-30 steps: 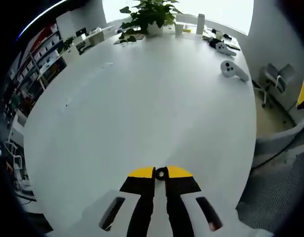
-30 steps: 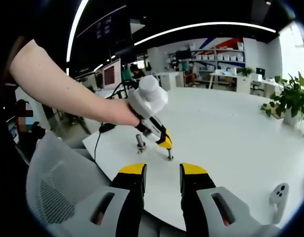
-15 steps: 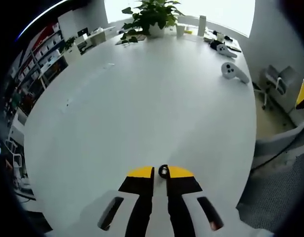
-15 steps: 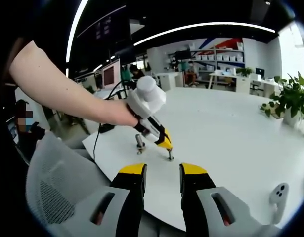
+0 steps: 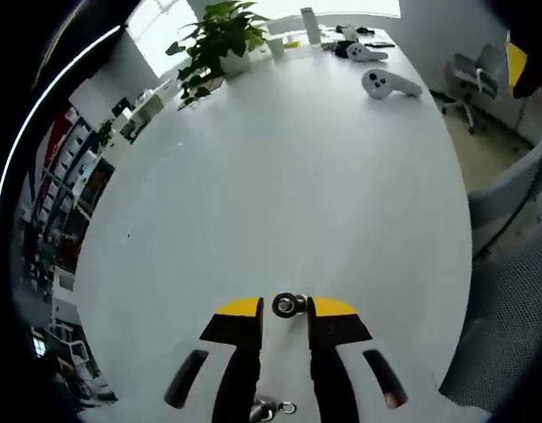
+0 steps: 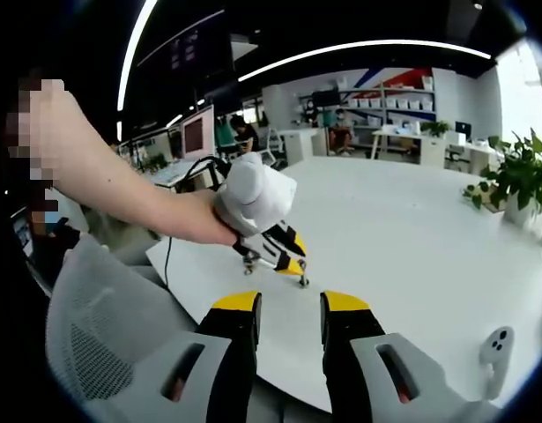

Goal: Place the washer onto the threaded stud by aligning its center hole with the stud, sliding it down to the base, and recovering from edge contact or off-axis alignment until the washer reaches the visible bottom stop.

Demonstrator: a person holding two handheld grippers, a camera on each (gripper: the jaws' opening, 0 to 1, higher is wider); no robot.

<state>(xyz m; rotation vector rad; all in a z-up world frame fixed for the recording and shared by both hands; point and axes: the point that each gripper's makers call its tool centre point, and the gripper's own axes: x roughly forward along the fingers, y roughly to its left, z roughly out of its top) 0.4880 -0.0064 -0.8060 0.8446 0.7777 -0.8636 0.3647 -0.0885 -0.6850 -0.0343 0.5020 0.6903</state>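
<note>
In the left gripper view, a small metal washer [image 5: 289,305] with a dark centre hole sits pinched between the yellow tips of my left gripper [image 5: 286,307], just above the white table [image 5: 279,176]. The right gripper view has a person's hand holding that left gripper [image 6: 297,263], tilted down with its tips right over a short threaded stud [image 6: 303,280] near the table's edge. The stud's top is hidden by the tips. A second small stud [image 6: 248,265] stands just to the left. My right gripper [image 6: 289,308] hovers open and apart in front of the table edge, nothing between its jaws.
A small metal piece [image 5: 263,409] shows on the table low between the left jaws. A potted plant [image 5: 213,35] and white controllers [image 5: 389,84] sit at the far end. A controller [image 6: 497,348], a black cable [image 6: 175,240] and a mesh chair [image 6: 94,352] are near.
The hand has rolled and tipped the left gripper downward over the stud, so the left gripper view has swung. The washer stays between the tips. The right gripper has not moved.
</note>
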